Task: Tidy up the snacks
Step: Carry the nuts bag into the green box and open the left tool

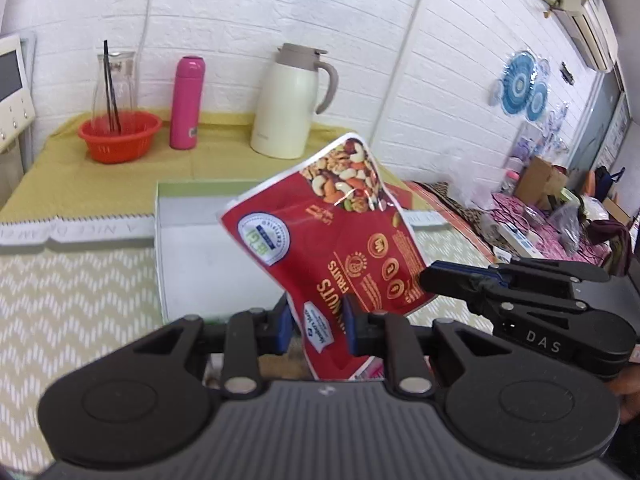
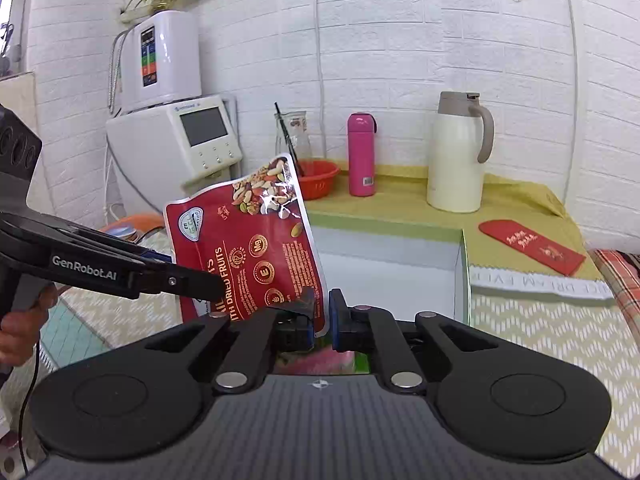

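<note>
Nut pouch hangs above the white box, clamped by left tongs at six o'clock and right tongs at four. Light, floppy, slick foil; gripping the stiffer sealed edges looks safest.

The open white box lies just beyond the raised red snack pouch, its inside bare, and the air above it is free. The pouch itself, pinched between both grippers, blocks the near middle. Along the back edge of the yellow-covered counter stand an orange bowl with a glass carafe, a pink bottle and a cream jug. A red envelope lies flat beside the box's right wall.
</note>
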{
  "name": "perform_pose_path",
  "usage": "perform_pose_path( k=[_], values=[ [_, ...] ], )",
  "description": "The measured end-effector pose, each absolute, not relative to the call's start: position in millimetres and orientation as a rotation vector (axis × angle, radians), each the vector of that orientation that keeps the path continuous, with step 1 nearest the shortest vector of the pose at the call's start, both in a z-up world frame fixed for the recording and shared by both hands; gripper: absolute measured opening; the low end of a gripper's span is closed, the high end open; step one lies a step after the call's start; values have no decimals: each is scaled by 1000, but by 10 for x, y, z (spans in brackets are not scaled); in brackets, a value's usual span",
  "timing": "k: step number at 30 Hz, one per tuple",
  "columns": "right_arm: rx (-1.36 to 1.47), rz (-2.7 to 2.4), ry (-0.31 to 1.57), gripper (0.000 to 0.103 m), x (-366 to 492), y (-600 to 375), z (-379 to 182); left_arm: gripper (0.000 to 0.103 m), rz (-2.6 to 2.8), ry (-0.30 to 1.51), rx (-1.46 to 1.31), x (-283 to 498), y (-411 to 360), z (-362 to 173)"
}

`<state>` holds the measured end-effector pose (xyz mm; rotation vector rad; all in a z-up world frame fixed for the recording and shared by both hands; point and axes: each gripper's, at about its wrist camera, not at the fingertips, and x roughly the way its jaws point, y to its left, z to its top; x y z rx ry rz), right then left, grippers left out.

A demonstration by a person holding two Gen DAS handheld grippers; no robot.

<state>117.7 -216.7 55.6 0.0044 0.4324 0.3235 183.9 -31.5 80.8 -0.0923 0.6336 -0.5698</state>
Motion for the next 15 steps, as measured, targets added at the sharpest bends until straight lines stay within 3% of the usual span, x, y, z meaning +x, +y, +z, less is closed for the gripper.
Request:
perform_pose_path(
  k=[15],
  values=[
    [105,259,528,14,2147,-2173,202,17,-519,752,-109,3053,-383,422]
  ],
)
